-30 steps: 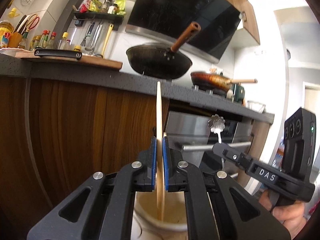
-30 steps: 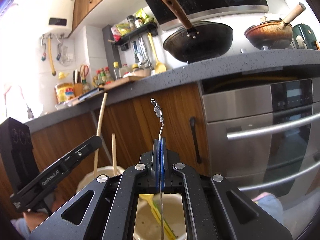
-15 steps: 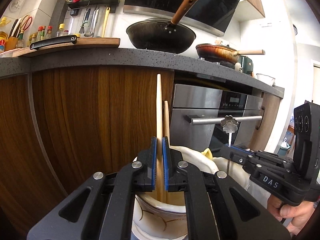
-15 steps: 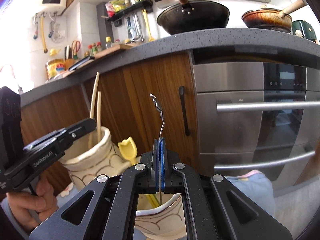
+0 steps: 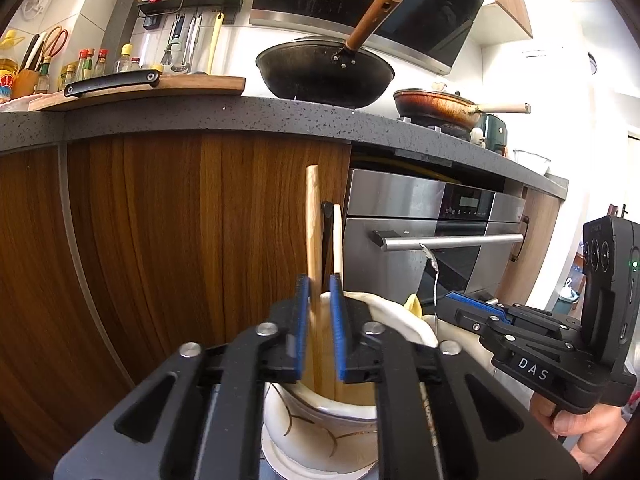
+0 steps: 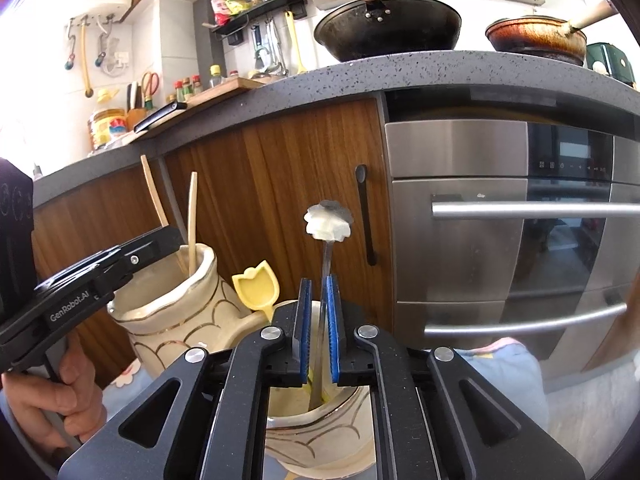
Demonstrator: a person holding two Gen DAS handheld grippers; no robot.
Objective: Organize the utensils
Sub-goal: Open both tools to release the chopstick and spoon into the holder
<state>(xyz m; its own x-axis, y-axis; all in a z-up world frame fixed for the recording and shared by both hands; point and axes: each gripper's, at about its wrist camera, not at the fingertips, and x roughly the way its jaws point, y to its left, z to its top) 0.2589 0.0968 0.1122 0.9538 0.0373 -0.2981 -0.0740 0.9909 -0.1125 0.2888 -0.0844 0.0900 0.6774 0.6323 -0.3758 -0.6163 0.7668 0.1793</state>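
Both my jaws have just been opening, pads clear of their loads. Left gripper [image 5: 320, 320]: wooden utensil [image 5: 312, 232] upright between narrow jaws, standing in its jar [image 5: 316, 436]. Right gripper [image 6: 318, 320]: flower-handled spoon [image 6: 327, 224] likewise, upright in its jar [image 6: 320, 444]. Retreat runs back along my fingers.

Both grippers sit low and centre in their own wrist views, pointing slightly downward. The left gripper [image 5: 319, 308] has just been opening its jaws, and its blue pads [image 5: 303, 312] now stand a bit apart with a wooden stick loose in the gap. The right gripper [image 6: 318, 312] has done the same, a thin metal handle standing between its pads [image 6: 331, 316] with daylight on either side. A hand [image 6: 52, 392] wraps the left gripper's grip at lower left, and another hand [image 5: 588, 432] holds the right one at lower right.
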